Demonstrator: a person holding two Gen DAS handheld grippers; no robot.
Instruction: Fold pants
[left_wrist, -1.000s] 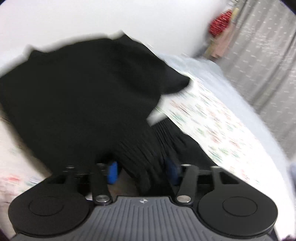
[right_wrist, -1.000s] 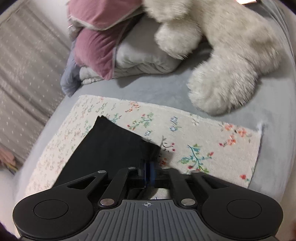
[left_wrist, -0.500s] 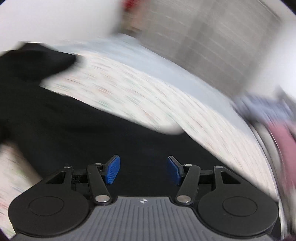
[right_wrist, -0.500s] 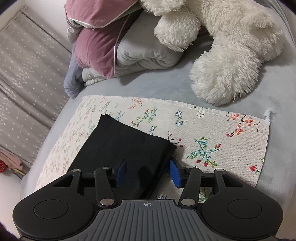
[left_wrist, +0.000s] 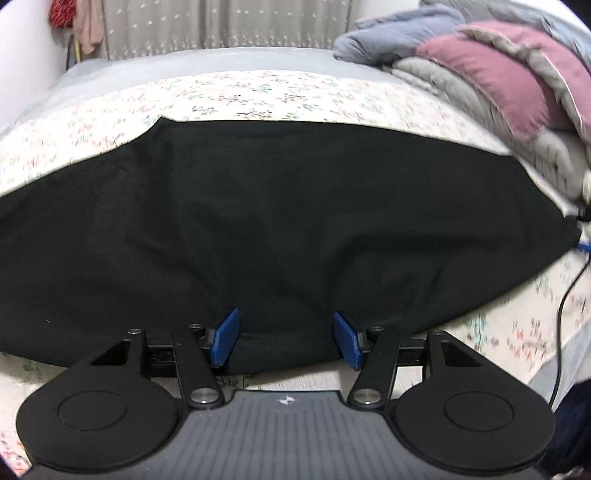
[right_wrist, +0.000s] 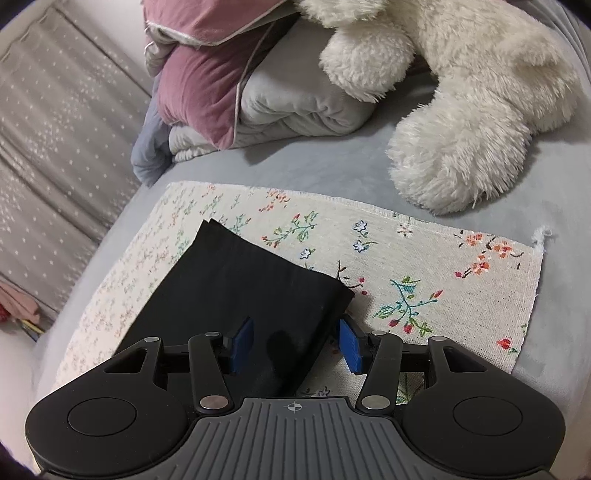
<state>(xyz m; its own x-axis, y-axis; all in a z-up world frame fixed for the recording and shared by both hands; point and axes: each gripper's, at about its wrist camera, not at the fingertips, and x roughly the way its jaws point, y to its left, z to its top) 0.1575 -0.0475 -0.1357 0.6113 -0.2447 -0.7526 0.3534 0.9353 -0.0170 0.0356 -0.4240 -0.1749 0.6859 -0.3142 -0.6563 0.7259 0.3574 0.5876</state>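
Pants (left_wrist: 280, 221) lie flat and doubled on the floral cloth (right_wrist: 424, 266) spread over the bed (right_wrist: 332, 170), ready for another fold. Left tool (left_wrist: 284, 338) at six o'clock gapes, gripping nothing. Right tool (right_wrist: 293, 345), just opened, straddles a corner. Dark fabric hides its seams.

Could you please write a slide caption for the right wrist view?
Right gripper open over a corner of the folded black pants on the floral cloth.

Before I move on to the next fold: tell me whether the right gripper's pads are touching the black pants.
Apart. In the right wrist view the right gripper has opened; its pads flank the black pants corner with visible gaps on both sides.
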